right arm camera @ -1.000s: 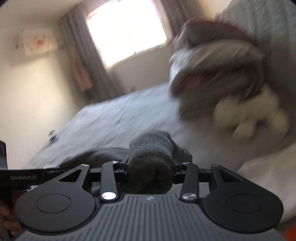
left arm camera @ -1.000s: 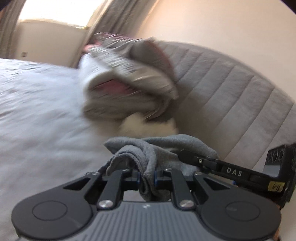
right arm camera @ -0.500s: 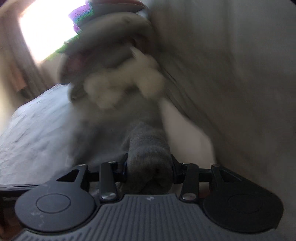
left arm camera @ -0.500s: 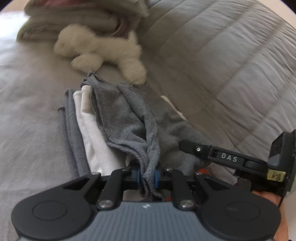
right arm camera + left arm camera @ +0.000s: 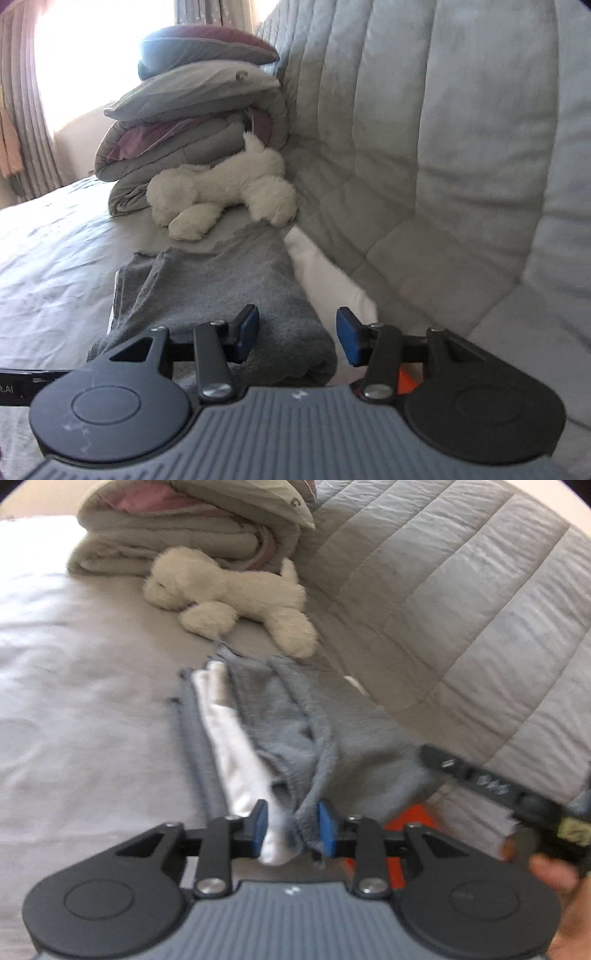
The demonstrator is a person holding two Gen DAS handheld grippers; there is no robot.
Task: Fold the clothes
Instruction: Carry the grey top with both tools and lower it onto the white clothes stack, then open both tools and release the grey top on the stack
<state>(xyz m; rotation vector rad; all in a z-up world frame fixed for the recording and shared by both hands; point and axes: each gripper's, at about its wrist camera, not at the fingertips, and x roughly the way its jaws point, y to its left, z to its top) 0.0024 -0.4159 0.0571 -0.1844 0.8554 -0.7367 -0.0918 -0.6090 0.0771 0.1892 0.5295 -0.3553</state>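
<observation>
A folded grey garment (image 5: 280, 716) lies on a small stack with a white folded piece (image 5: 236, 760) on the bed, beside the headboard. My left gripper (image 5: 291, 827) is open over the near edge of the stack; grey cloth still lies loosely between its blue pads. In the right wrist view the same grey garment (image 5: 221, 288) lies flat, and my right gripper (image 5: 295, 332) is open around its near folded end. The right gripper's body (image 5: 491, 782) shows in the left wrist view at the right.
A white plush toy (image 5: 229, 594) lies just beyond the stack. Folded quilts and pillows (image 5: 192, 122) are piled behind it. The padded grey headboard (image 5: 443, 147) runs along the right. The grey bedsheet (image 5: 74, 701) spreads to the left. An orange object (image 5: 410, 819) shows under the grippers.
Both grippers carried the grey garment down onto the stack by the headboard. Both have opened and let go of it.
</observation>
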